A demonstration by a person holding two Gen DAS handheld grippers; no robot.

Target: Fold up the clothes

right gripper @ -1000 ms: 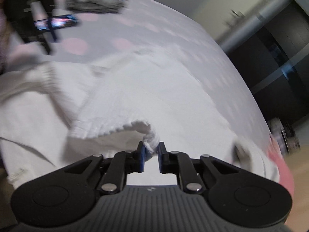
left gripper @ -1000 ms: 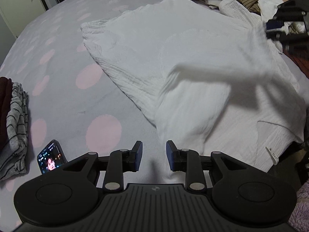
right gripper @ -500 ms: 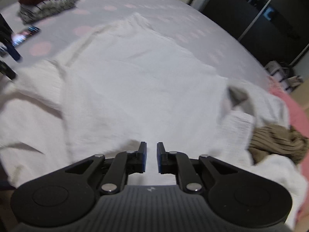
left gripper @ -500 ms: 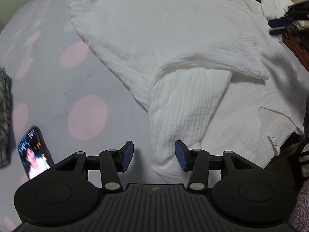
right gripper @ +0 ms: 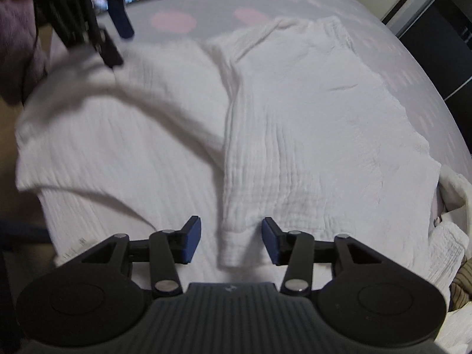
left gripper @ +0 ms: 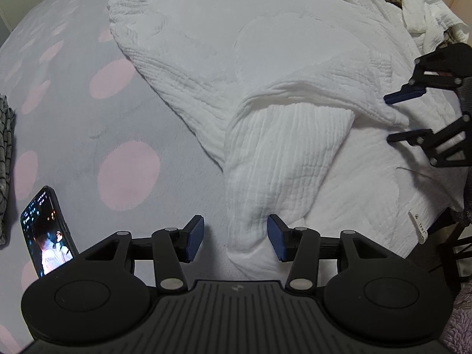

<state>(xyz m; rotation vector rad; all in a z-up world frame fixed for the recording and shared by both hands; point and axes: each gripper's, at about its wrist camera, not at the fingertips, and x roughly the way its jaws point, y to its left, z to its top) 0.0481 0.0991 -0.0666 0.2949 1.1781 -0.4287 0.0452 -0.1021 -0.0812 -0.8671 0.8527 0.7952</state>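
A white crinkled garment (left gripper: 280, 67) lies spread on the grey bedspread with pink dots (left gripper: 88, 112). One sleeve (left gripper: 277, 165) is folded over its body. My left gripper (left gripper: 235, 238) is open, its jaws either side of that sleeve's cuff end. My right gripper (right gripper: 230, 241) is open, its jaws either side of a cuff (right gripper: 236, 244) of the same garment (right gripper: 309, 112). The right gripper also shows at the right edge of the left wrist view (left gripper: 404, 115), and the left gripper at the top left of the right wrist view (right gripper: 115, 38).
A phone (left gripper: 45, 230) with a lit screen lies on the bed at the left. Folded striped clothes (left gripper: 6, 135) sit at the far left edge. A pile of white and brown striped clothes (left gripper: 413, 3) lies at the top right.
The right gripper let go of the sleeve, laid it over the garment, then opened wide around a cuff. The left gripper opened wider and moved up to the sleeve end.
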